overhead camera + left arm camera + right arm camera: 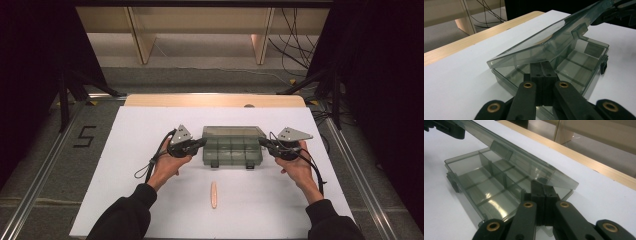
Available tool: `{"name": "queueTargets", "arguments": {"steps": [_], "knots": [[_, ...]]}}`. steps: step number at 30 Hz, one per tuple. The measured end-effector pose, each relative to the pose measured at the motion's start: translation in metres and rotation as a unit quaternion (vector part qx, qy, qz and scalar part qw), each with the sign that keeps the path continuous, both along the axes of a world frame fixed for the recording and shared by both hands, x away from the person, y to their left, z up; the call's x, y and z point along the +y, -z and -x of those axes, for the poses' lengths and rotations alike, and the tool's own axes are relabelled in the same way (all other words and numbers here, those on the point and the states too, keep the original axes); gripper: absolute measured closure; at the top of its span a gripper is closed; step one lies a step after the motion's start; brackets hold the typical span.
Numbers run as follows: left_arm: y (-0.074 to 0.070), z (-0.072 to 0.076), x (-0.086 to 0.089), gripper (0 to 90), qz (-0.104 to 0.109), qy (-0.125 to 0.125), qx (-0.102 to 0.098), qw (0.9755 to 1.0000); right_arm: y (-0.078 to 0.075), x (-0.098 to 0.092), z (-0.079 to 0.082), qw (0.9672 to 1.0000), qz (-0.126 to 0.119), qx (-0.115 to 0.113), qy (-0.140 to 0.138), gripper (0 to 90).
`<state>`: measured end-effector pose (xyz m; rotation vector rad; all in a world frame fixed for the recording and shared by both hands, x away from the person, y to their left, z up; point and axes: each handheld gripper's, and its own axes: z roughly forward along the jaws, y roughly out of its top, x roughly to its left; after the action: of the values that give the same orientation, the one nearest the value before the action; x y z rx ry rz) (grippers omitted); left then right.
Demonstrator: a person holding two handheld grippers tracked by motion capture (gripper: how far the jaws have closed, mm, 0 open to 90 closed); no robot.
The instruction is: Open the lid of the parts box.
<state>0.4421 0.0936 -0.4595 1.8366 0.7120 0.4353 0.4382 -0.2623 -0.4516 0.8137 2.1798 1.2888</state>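
A smoky see-through compartment box (232,152) sits mid-table on the white sheet (125,150). Its hinged lid (232,131) is partly raised and tilts up toward the far side. My left gripper (202,143) is shut, with its tips at the box's left end; in the left gripper view the joined tips (541,67) sit under the lid's edge (544,47), above the dividers (574,62). My right gripper (261,142) is shut at the right end, its tips (541,184) likewise beneath the lid (524,162). Nothing is pinched between either pair of jaws.
A slim peach-coloured stick (214,194) lies on the sheet in front of the box. Two dark latches (215,164) hang from the box's front wall. The wooden table edge (215,100) runs along the back, with shelving and cables (295,40) beyond it.
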Motion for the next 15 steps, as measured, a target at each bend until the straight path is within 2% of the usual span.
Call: {"name": "queueTargets", "arguments": {"steps": [10, 14, 15], "knots": [[-0.0081, -0.0051, -0.0036, 89.9, 0.009, -0.003, -0.009, 0.9999, -0.0013, 0.0007, -0.0063, 0.9998, -0.008, -0.013, 0.013, 90.0], [-0.0068, -0.0078, -0.0026, 89.8, 0.008, -0.008, -0.014, 0.9998, -0.0014, 0.0026, -0.0087, 0.9997, -0.012, -0.015, 0.016, 90.0], [-0.0063, -0.0084, -0.0025, 89.9, 0.01, -0.01, -0.013, 0.9998, -0.0017, 0.0042, -0.0094, 0.9998, -0.011, -0.007, 0.018, 90.0]]}}
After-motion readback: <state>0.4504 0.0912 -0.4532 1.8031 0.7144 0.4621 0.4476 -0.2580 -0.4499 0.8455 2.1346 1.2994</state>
